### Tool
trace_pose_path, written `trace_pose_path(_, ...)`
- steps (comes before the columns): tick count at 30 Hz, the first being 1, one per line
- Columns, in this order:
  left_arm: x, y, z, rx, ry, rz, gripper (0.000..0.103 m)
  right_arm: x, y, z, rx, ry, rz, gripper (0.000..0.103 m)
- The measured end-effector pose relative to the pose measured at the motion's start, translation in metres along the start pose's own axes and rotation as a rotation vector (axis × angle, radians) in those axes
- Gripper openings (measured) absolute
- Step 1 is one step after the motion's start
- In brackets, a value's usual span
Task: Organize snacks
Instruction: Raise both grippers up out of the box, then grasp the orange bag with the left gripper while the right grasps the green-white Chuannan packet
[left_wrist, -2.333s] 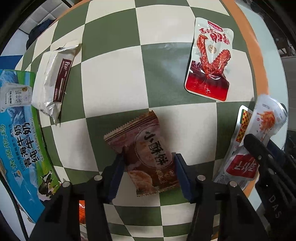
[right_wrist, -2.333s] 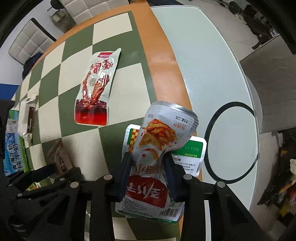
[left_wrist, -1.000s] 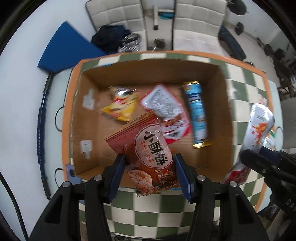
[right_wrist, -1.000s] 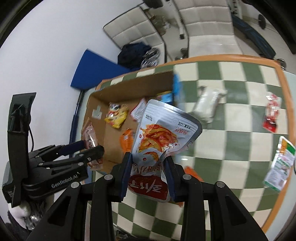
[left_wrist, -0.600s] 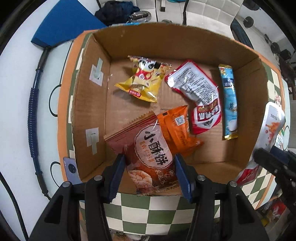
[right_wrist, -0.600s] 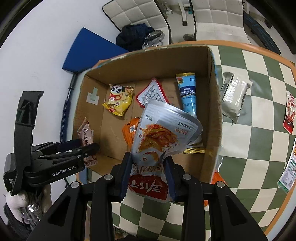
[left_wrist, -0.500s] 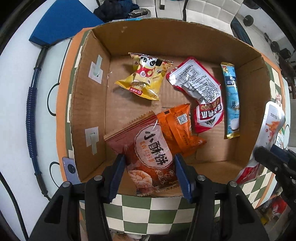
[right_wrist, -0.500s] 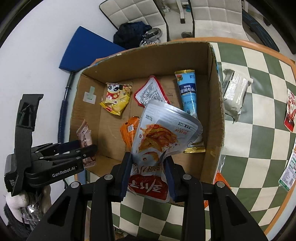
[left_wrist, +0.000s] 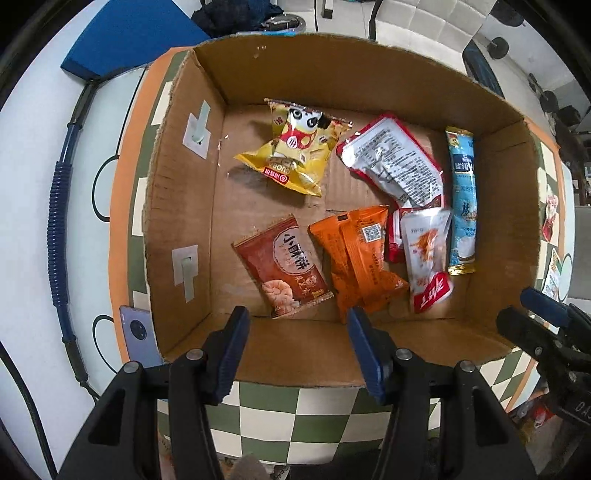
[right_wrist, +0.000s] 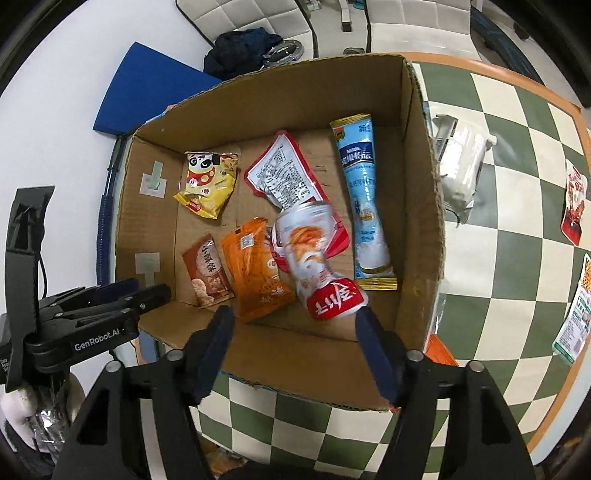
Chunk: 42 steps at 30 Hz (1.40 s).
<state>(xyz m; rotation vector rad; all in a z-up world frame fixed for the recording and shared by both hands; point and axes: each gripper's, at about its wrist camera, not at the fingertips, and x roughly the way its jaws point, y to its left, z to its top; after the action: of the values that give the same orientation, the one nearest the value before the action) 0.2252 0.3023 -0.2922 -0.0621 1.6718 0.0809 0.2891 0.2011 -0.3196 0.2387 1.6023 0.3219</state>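
An open cardboard box (left_wrist: 181, 221) (right_wrist: 424, 192) stands on the chequered table. My left gripper (left_wrist: 299, 325) hovers over its near wall, open with nothing between the fingers. The brown-red snack packet (left_wrist: 284, 266) (right_wrist: 207, 273) lies flat on the box floor just beyond it. My right gripper (right_wrist: 295, 328), also seen from the left wrist (left_wrist: 532, 317), has its jaws opening. The silver-and-red pouch (right_wrist: 317, 258) (left_wrist: 424, 254) is blurred, free of the pads, and drops onto the other snacks. In the right wrist view the left gripper (right_wrist: 144, 295) sits at the box's left corner.
Inside the box lie a yellow packet (left_wrist: 295, 151), a red-edged silver pouch (left_wrist: 395, 162), a blue stick pack (left_wrist: 461, 199) and an orange packet (left_wrist: 354, 254). A phone (left_wrist: 138, 332) lies beside the box. On the table are a white packet (right_wrist: 461, 166) and a red pouch (right_wrist: 574, 206).
Both grippers came over the box and sank towards it. The brown-red packet left the left jaws and the silver pouch left the right jaws, which widened.
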Motion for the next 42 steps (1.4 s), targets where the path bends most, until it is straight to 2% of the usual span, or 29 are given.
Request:
trace_pose_path(1,-0.003,0.0,-0.002,-0.001,-0.009,0.001,0.053,-0.001,0.0,-0.001,0.002,0.001,-0.002,0.084)
trace_pose_path(2,-0.008,-0.001,-0.004,-0.001,-0.021,0.0,0.053,-0.002,0.001,-0.001,0.002,0.0,-0.007,0.086)
trace_pose_path(5,-0.021,-0.003,-0.009,0.001,-0.06,0.01,0.055,-0.008,0.004,-0.006,-0.008,-0.017,-0.04,0.088)
trace_pose_path(8,-0.039,-0.005,-0.016,0.003,-0.117,0.012,0.073,-0.018,0.005,-0.013,-0.016,-0.037,-0.061,0.09)
trace_pose_path(9,-0.046,-0.006,-0.019,0.001,-0.141,0.012,0.076,-0.023,0.007,-0.015,-0.021,-0.048,-0.072,0.092)
trace_pose_path(15,-0.08,-0.013,-0.033,0.006,-0.234,0.014,0.083,-0.052,0.013,-0.029,-0.042,-0.115,-0.118,0.095)
trace_pose_path(29,-0.143,-0.029,-0.082,0.015,-0.396,-0.005,0.083,-0.129,0.031,-0.078,-0.079,-0.269,-0.122,0.096)
trace_pose_path(35,-0.158,-0.038,-0.097,0.01,-0.422,-0.019,0.083,-0.154,0.032,-0.093,-0.08,-0.303,-0.086,0.096)
trace_pose_path(42,-0.158,-0.054,-0.108,-0.044,-0.429,0.0,0.083,-0.168,0.007,-0.097,-0.033,-0.306,0.026,0.097)
